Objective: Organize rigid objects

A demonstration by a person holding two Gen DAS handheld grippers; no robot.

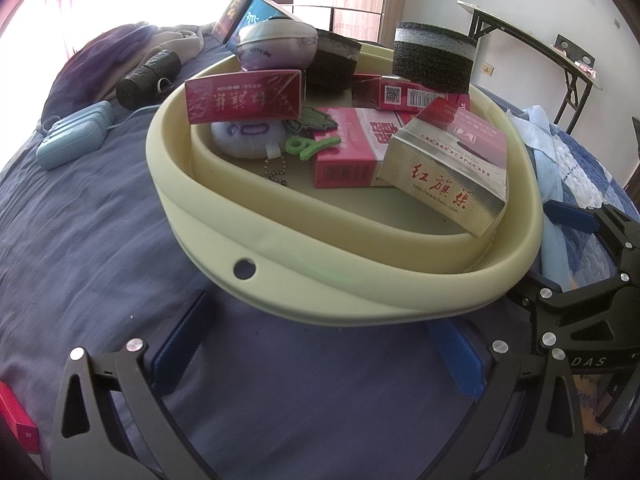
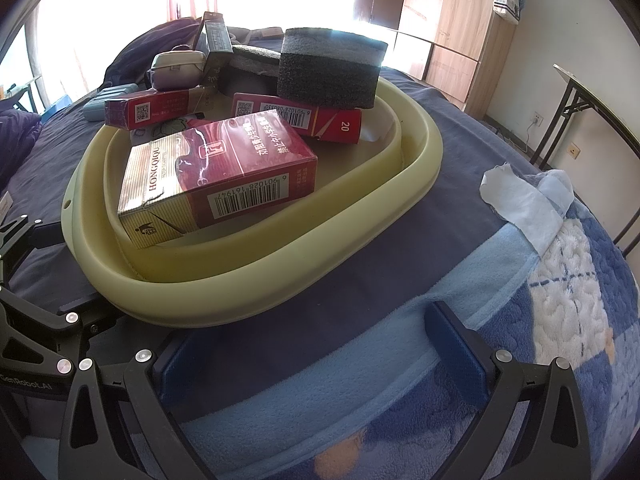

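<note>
A pale green collapsed basin (image 1: 320, 280) (image 2: 280, 276) sits on the bed and holds several red cigarette boxes, among them a gold-and-red box (image 1: 448, 168) (image 2: 216, 180), a grey foam roll (image 1: 432, 58) (image 2: 330, 68), a grey-purple case (image 1: 276, 46) (image 2: 174, 68), a white plush keychain (image 1: 244, 138) and a green clip (image 1: 304, 146). My left gripper (image 1: 320, 360) is open and empty just in front of the basin's near rim. My right gripper (image 2: 320, 356) is open and empty at the basin's right side; it also shows in the left wrist view (image 1: 576, 216).
A blue power bank (image 1: 74, 136) and a black cylinder (image 1: 150, 74) lie left of the basin on the dark blue sheet. Another red box (image 1: 18, 420) lies at the lower left. A blue-white blanket (image 2: 540, 280) covers the right. A folding table (image 1: 532, 40) stands by the wall.
</note>
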